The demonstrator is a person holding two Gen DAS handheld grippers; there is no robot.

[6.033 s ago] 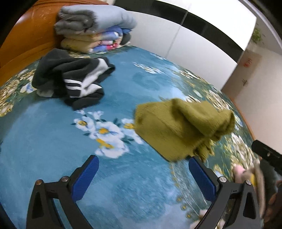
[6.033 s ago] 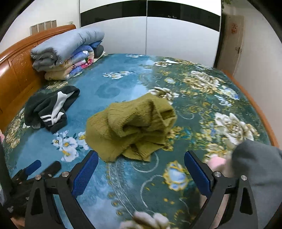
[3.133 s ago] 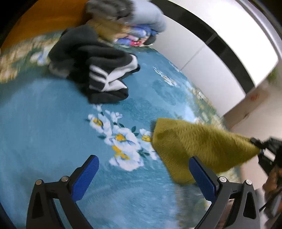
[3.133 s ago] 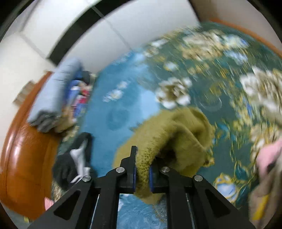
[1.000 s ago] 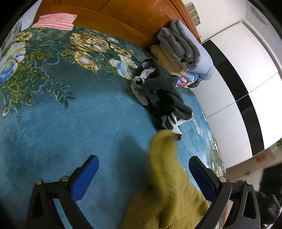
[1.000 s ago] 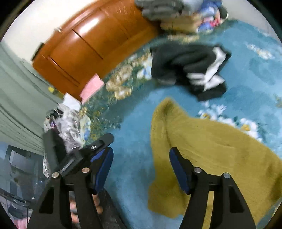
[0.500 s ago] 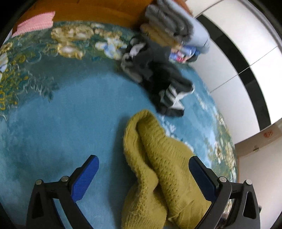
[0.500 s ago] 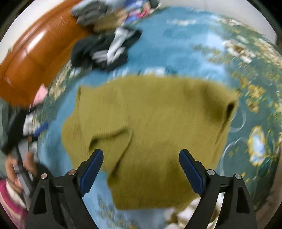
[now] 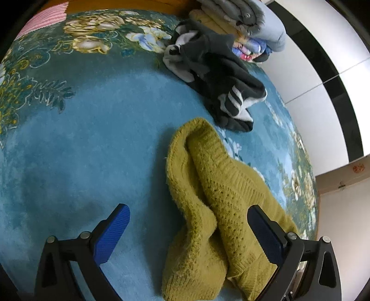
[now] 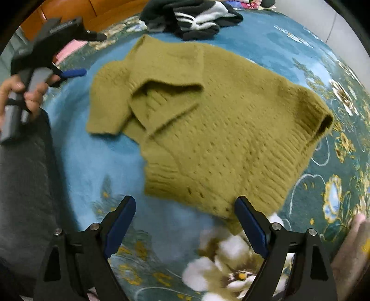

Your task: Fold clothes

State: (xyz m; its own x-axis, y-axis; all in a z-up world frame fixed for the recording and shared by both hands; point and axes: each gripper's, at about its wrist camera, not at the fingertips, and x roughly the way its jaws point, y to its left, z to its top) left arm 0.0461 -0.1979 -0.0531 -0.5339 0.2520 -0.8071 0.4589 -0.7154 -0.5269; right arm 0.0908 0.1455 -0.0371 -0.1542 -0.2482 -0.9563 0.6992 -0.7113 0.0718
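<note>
Olive sweater (image 10: 208,120) spread, right gripper (image 10: 185,229) jaws closing, seemingly empty

Olive sweater (image 10: 215,120): coarse, fuzzy open-stitch knit with ribbed hems, matt. Bedspread (image 9: 81,143): short-pile plush cloth, soft sheen, printed flowers. Dark striped garment (image 9: 222,85): smooth matt jersey. Headboard (image 10: 76,11): glossy varnished wood. Right gripper (image 10: 185,222): matt black plastic frame, metal screws, ribbed blue rubbery fingers (image 10: 120,222). Wardrobe doors (image 9: 323,46): glossy panels.

home bedroom: big bed, teal floral bedspread (image 9: 81,139), wooden headboard (image 10: 76,11) at 11 o'clock, folded quilts (image 9: 252,20) at 1, wardrobe doors (image 9: 323,58) at 2.
</note>
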